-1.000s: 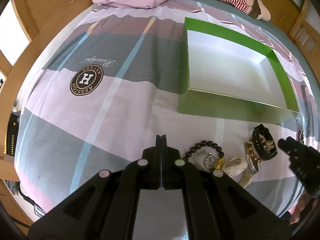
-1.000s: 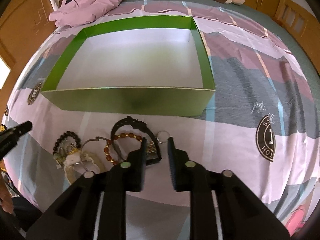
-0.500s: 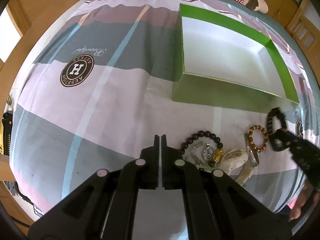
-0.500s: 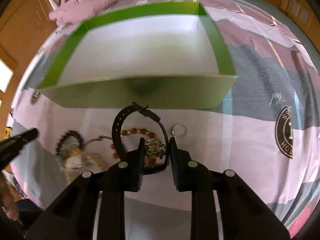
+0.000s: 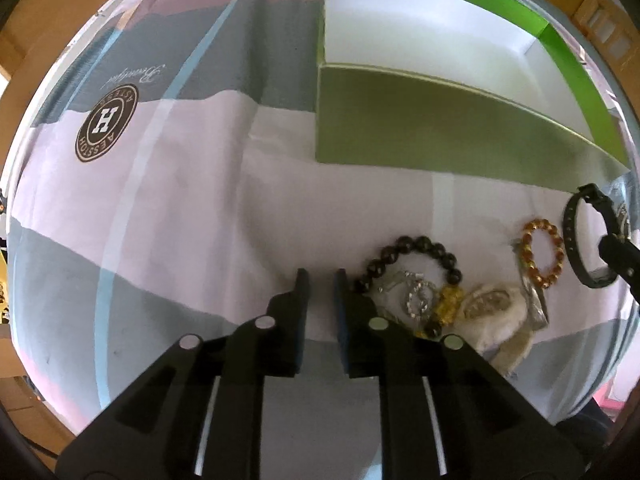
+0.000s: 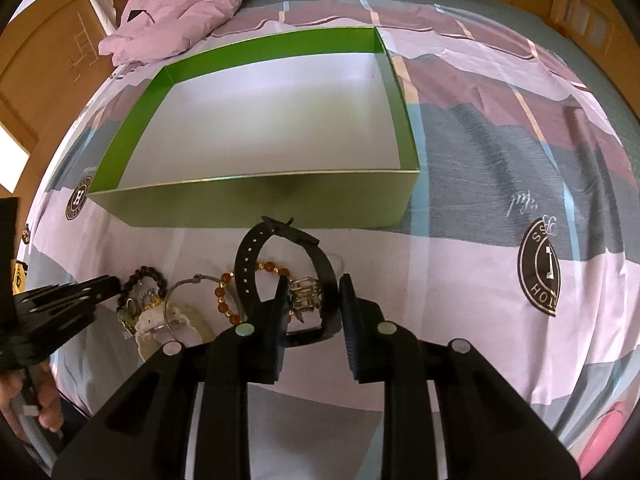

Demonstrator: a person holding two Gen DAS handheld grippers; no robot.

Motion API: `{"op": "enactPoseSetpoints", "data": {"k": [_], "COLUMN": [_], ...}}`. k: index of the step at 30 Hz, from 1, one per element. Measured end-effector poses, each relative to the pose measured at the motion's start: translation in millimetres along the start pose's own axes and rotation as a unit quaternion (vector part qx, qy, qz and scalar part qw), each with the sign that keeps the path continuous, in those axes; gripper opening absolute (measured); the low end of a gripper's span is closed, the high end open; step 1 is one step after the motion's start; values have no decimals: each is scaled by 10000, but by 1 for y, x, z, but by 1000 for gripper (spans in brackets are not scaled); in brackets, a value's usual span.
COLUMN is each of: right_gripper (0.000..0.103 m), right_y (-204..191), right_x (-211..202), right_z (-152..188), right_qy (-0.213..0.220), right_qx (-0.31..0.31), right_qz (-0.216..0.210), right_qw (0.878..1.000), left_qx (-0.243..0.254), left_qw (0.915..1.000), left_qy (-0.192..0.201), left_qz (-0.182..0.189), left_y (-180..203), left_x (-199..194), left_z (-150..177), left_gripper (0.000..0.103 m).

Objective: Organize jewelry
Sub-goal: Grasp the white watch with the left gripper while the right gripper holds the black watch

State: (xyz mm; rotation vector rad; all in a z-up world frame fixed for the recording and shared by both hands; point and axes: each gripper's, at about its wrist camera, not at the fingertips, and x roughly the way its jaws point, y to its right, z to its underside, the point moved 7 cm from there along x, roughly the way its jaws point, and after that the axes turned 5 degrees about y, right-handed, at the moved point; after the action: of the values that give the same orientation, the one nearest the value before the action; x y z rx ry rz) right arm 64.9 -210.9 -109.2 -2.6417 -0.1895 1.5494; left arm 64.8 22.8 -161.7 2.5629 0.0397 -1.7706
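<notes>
Two hand-held grippers work over a bed (image 6: 500, 152) with a smooth patchwork sheet. The right hand-held gripper (image 6: 314, 300) pinches a black strap (image 6: 246, 268) near its buckled metal ornament; the perforated loop stands upright, its long axis pointing ahead toward the box (image 6: 256, 202), raised just above the pile. The left hand-held gripper (image 5: 320, 286) is narrowly parted, holding nothing, beside a dark bead bracelet (image 5: 412, 246). An amber bead bracelet (image 5: 542, 252), a silver chain (image 5: 418, 300) and a pale oval pendant (image 5: 490, 308) lie clustered before the matte green cardboard box with its white floor.
</notes>
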Motion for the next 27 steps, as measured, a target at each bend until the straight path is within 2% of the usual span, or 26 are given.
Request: {"op": "enactPoseSetpoints", "data": {"k": [1,3,6,10,13,18,20,21,25,27], "right_gripper": [25,25,25,25,25,25,25,25,25,25], "right_y": [0,0,1,4,4,2,0,-1,-1,1], "right_x": [0,0,-1,-9,-14,-8,-5,-4,-3,-2], "right_z": [1,1,2,-2,-5,-3,-1,-1,0,1], "right_qy": [-3,-10,2,115,200,105,65,56,42,19], "right_qx": [6,5,22,97,115,89,78,66,35,46], "right_qz": [-8,-12,-34,-89,-123,-86,-75,-71,-47,-29], "right_qw": [10000,10000,10000,9998,9997,9999,9999,9999,10000,10000], "left_qx": [4,-105,-359,-468,-484,-56,182,326,689,828], "left_qw": [10000,9999,9981,9946,9934,9924,9904,9894,9880,9866], "left_qy": [34,53,150,668,645,416,352,320,147,23], "left_qz": [-20,80,486,636,818,1155,1324,1381,1377,1406], "left_y": [1,0,-3,-12,-10,24,42,51,68,73], "left_x": [0,-1,-16,-51,-56,-55,-57,-58,-56,-51], "left_z": [-1,-2,-5,-14,-14,0,7,11,23,28], "left_gripper": [13,0,0,0,0,2,10,11,11,14]}}
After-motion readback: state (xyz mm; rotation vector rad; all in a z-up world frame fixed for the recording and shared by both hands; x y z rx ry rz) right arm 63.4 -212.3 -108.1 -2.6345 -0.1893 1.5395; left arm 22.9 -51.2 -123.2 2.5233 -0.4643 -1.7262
